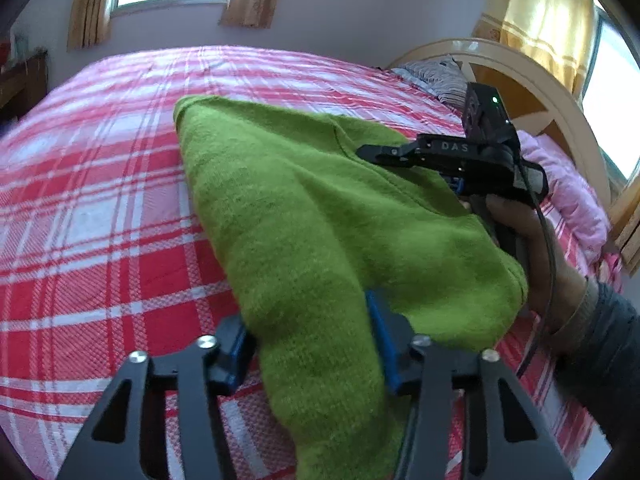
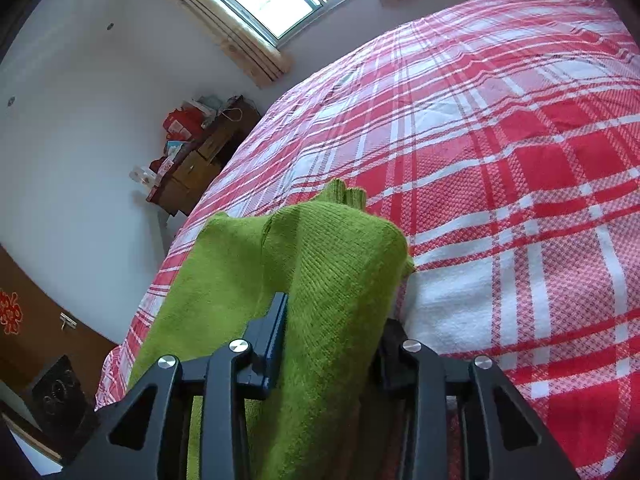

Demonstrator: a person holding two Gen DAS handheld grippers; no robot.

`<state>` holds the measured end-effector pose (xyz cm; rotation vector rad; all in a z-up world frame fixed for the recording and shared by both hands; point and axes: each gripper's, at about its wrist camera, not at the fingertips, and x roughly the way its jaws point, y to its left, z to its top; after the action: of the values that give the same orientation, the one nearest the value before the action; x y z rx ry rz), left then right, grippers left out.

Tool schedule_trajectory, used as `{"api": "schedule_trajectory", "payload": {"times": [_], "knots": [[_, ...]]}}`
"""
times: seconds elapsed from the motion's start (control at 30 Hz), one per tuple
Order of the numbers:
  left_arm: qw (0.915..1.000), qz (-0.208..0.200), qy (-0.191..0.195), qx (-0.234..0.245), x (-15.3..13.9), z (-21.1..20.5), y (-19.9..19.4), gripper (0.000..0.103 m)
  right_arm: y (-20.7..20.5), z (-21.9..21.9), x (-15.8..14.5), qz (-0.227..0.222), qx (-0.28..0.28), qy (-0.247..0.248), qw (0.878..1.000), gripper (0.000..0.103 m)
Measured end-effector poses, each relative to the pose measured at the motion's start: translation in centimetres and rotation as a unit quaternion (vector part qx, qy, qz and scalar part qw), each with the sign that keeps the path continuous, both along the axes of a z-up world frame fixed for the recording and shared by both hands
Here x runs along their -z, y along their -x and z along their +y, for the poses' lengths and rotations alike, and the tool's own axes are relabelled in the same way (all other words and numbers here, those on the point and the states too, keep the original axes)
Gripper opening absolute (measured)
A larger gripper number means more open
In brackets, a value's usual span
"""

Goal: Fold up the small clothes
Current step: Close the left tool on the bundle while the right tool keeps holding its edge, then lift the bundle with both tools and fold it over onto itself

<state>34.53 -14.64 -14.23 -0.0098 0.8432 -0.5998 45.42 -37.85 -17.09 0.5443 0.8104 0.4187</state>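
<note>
I have the green knit sweater (image 1: 304,208) pinched in my left gripper (image 1: 316,344) and right gripper (image 2: 328,344) jaws, lifted mid-frame over the red plaid bed (image 1: 100,240).

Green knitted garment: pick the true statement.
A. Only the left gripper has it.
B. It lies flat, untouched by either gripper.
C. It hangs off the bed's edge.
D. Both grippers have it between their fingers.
D: the green knitted garment passes between the fingers of the left gripper and, in its own view, the right gripper.
</note>
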Motion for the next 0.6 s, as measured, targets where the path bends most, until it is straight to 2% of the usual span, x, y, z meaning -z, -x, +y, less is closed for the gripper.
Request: {"api": "schedule_trajectory", "payload": {"times": [0.23, 0.47, 0.6], "knots": [[0.9985, -0.031, -0.044, -0.007, -0.8, -0.9, 0.9, 0.04, 1.5, 0.3, -1.0, -0.045, 0.004, 0.012, 0.999, 0.028], [0.9983, -0.026, -0.051, -0.005, -1.4, -0.2, 2.0, 0.037, 3.5, 1.8, -2.8, -0.09, 0.001, 0.052, 0.995, 0.027], [0.9979, -0.031, -0.056, -0.005, -2.0, 0.4, 2.8, 0.037, 5.1, 2.7, -3.4, -0.094, 0.004, 0.047, 0.995, 0.027]]}}
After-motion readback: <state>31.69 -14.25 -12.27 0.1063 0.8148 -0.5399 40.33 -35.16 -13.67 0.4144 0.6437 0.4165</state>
